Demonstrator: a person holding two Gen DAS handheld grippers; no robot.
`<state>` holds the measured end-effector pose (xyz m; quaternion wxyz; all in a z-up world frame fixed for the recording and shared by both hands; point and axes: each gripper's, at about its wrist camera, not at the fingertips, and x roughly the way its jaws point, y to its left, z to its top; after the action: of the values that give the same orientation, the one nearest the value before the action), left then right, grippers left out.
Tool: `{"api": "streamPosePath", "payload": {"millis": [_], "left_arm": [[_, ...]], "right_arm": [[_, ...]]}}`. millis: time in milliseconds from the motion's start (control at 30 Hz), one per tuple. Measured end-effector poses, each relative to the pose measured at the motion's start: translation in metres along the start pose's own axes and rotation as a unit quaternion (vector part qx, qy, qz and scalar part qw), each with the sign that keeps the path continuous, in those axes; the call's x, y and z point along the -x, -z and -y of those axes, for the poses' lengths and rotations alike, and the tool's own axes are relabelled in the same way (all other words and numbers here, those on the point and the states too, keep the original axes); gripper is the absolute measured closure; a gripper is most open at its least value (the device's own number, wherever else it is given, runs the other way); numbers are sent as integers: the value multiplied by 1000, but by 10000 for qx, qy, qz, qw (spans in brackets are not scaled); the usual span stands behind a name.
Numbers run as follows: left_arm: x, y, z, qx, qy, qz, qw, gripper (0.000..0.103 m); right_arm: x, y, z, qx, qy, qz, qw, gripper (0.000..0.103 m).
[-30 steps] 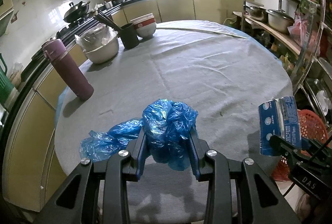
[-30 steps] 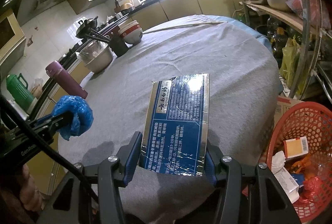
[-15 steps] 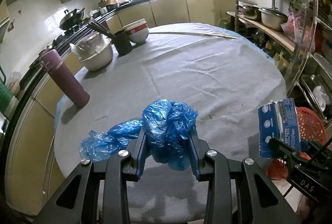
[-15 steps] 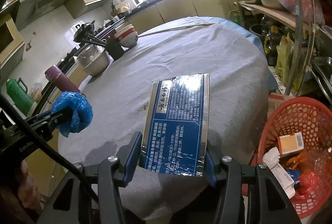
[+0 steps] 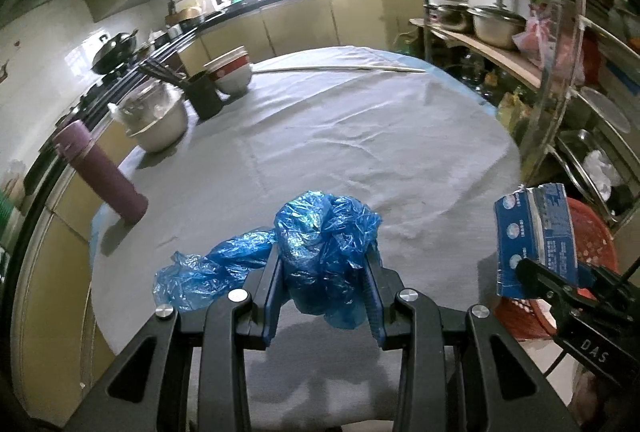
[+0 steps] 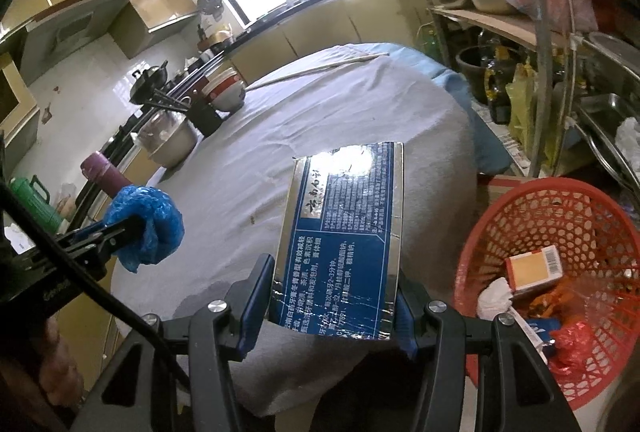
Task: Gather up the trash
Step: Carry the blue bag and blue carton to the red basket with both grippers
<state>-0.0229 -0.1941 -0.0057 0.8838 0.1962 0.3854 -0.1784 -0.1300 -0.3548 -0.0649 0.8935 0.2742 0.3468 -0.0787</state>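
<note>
Your left tongs (image 5: 325, 274) are clamped on a crumpled blue plastic bag (image 5: 326, 248); the wad sits between the blue pads and bulges above them, with a tail hanging below. A second blue plastic piece (image 5: 212, 272) lies on the bench (image 5: 360, 136) just left of those tongs, touching or nearly touching the held wad; can't tell which. From the right wrist view the same bag (image 6: 146, 224) shows as a ball pinched at the tip of the left tongs (image 6: 132, 228), over the near-left edge of the bench (image 6: 320, 120).

Your right tongs (image 6: 334, 292) are closed on a flattened blue box (image 6: 344, 232) with silver borders and white Chinese print, gripped at its lower end, printed face up toward the camera, top end glaring. In the left wrist view the box (image 5: 534, 236) stands upright in the right tongs (image 5: 532, 272), off the bench's right edge.

Red basket (image 6: 520, 208) sits on the floor right of the bench, below and to the right of the box. It already holds a small orange-white carton (image 6: 532, 266), white crumpled paper (image 6: 494, 298) and red plastic (image 6: 572, 344).

Far-left side of bench: purple flask (image 5: 100, 176), steel bowl (image 5: 158, 120), black chopstick holder (image 5: 204, 94), stacked bowls (image 5: 230, 72). A long thin stick (image 5: 340, 69) lies at the far edge.
</note>
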Motion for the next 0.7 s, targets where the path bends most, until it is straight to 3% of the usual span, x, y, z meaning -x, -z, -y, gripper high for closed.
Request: {"api": "streamPosePath", "payload": {"millis": [700], "left_arm": [[19, 6, 67, -834, 655, 57, 9943, 66]], "right_arm": [[44, 22, 62, -526, 496, 200, 9972, 47]]}}
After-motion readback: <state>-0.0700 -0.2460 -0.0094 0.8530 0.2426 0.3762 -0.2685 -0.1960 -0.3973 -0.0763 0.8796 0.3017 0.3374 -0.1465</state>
